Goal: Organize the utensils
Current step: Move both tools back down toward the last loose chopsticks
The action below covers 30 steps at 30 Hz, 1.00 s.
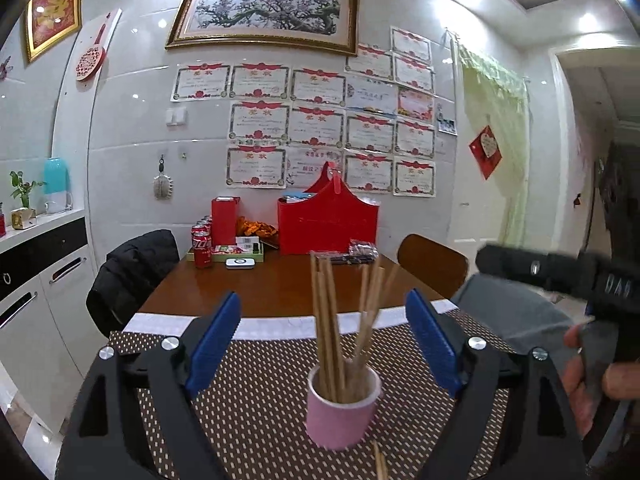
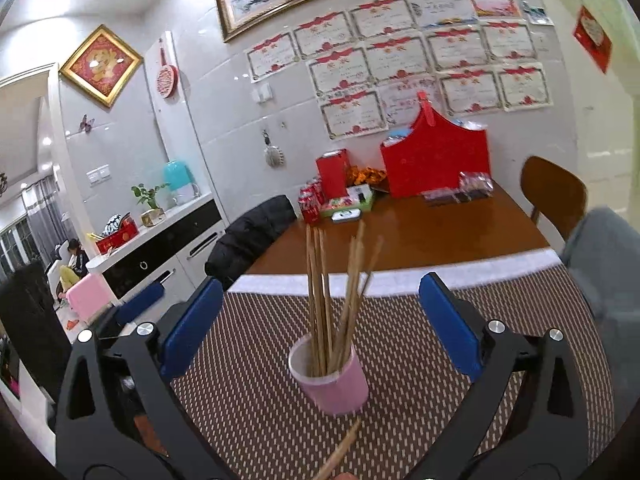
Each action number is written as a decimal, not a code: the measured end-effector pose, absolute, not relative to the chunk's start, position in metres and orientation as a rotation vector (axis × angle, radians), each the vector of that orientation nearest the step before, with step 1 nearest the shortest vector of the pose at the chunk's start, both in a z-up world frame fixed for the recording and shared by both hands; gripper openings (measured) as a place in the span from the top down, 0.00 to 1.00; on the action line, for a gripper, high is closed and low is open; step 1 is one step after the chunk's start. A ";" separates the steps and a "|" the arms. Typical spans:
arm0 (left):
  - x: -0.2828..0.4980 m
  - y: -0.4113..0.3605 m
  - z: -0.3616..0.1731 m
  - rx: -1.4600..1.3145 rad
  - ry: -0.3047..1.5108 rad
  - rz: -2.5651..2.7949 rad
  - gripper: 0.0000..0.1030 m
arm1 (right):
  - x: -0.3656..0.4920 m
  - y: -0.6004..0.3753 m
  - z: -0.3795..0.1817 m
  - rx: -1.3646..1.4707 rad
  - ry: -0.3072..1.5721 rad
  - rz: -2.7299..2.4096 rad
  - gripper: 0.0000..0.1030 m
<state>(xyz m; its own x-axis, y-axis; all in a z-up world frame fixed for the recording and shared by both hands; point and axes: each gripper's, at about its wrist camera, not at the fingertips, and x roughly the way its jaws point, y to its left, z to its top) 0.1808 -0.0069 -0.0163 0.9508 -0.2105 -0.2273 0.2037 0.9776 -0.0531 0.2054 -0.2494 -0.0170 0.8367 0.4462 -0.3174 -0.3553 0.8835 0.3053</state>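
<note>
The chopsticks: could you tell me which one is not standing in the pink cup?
The loose chopstick lying flat on the woven placemat, in front of the pink cup; the other chopsticks stand upright inside it.

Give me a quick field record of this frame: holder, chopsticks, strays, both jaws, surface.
holder: pink cup, upright on the woven placemat
contents: bundle of wooden chopsticks standing in the cup, leaning in different directions
strays: chopstick ends lying on the mat in front of the cup, outside it
left gripper: jaws open, nothing between the pads
right gripper: jaws open, nothing between the pads
surface: wooden table, red gift box and soda cans at the far end
</note>
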 end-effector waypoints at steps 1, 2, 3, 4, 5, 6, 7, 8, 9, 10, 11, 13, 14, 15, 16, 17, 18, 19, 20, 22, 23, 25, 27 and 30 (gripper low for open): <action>0.172 -0.008 -0.015 -0.031 0.237 -0.218 0.19 | 0.198 -0.254 -0.021 0.256 0.401 0.417 0.06; 0.167 -0.008 -0.015 -0.031 0.240 -0.223 0.19 | 0.192 -0.257 -0.024 0.267 0.410 0.407 0.06; 0.161 -0.008 -0.016 -0.028 0.246 -0.228 0.19 | 0.186 -0.258 -0.028 0.268 0.416 0.400 0.06; 0.155 -0.008 -0.018 -0.025 0.257 -0.229 0.19 | 0.178 -0.260 -0.032 0.262 0.423 0.391 0.06; 0.150 -0.008 -0.020 -0.024 0.271 -0.231 0.19 | 0.172 -0.260 -0.035 0.259 0.429 0.382 0.06; 0.147 -0.007 -0.022 -0.023 0.284 -0.234 0.19 | 0.166 -0.262 -0.038 0.257 0.435 0.376 0.06; 0.142 -0.006 -0.026 -0.020 0.307 -0.238 0.19 | 0.160 -0.263 -0.042 0.258 0.444 0.372 0.06; 0.139 -0.005 -0.029 -0.019 0.321 -0.240 0.19 | 0.155 -0.263 -0.046 0.260 0.453 0.369 0.06; 0.136 -0.003 -0.033 -0.020 0.339 -0.241 0.19 | 0.151 -0.263 -0.049 0.259 0.462 0.364 0.06; 0.134 -0.001 -0.037 -0.023 0.352 -0.239 0.19 | 0.148 -0.263 -0.052 0.258 0.468 0.360 0.06; 0.131 0.003 -0.043 -0.029 0.370 -0.238 0.19 | 0.145 -0.263 -0.055 0.256 0.477 0.357 0.06; 0.128 0.007 -0.057 -0.036 0.414 -0.240 0.19 | 0.140 -0.262 -0.063 0.255 0.494 0.358 0.06; 0.127 0.009 -0.064 -0.037 0.434 -0.236 0.19 | 0.138 -0.261 -0.066 0.253 0.501 0.359 0.06; 0.127 0.011 -0.071 -0.039 0.460 -0.233 0.19 | 0.136 -0.260 -0.071 0.250 0.511 0.360 0.06; 0.128 0.011 -0.079 -0.039 0.488 -0.239 0.19 | 0.135 -0.258 -0.075 0.249 0.519 0.360 0.06; 0.128 0.011 -0.086 -0.037 0.508 -0.245 0.19 | 0.134 -0.257 -0.079 0.247 0.528 0.362 0.06; 0.129 0.010 -0.094 -0.032 0.534 -0.246 0.19 | 0.134 -0.255 -0.085 0.242 0.544 0.366 0.06; 0.130 0.007 -0.104 -0.022 0.569 -0.250 0.19 | 0.133 -0.254 -0.090 0.239 0.555 0.367 0.06; 0.132 0.004 -0.111 -0.013 0.595 -0.256 0.19 | 0.134 -0.253 -0.096 0.233 0.571 0.366 0.06; 0.135 -0.002 -0.127 0.013 0.651 -0.272 0.19 | 0.134 -0.253 -0.105 0.235 0.591 0.367 0.06; 0.138 -0.007 -0.138 0.035 0.690 -0.279 0.19 | 0.134 -0.254 -0.110 0.241 0.601 0.366 0.06; 0.143 -0.016 -0.156 0.072 0.746 -0.292 0.19 | 0.134 -0.258 -0.118 0.248 0.617 0.359 0.06; 0.147 -0.021 -0.172 0.091 0.788 -0.294 0.19 | 0.133 -0.263 -0.125 0.255 0.632 0.351 0.06; 0.154 -0.024 -0.190 0.109 0.840 -0.294 0.19 | 0.132 -0.269 -0.135 0.263 0.647 0.338 0.06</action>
<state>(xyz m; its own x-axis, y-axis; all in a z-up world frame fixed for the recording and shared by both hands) 0.1535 -0.0245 -0.1902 0.6298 -0.2132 -0.7470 0.2989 0.9541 -0.0203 0.1316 -0.2685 -0.1346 0.7467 0.3856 -0.5420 -0.2238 0.9130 0.3412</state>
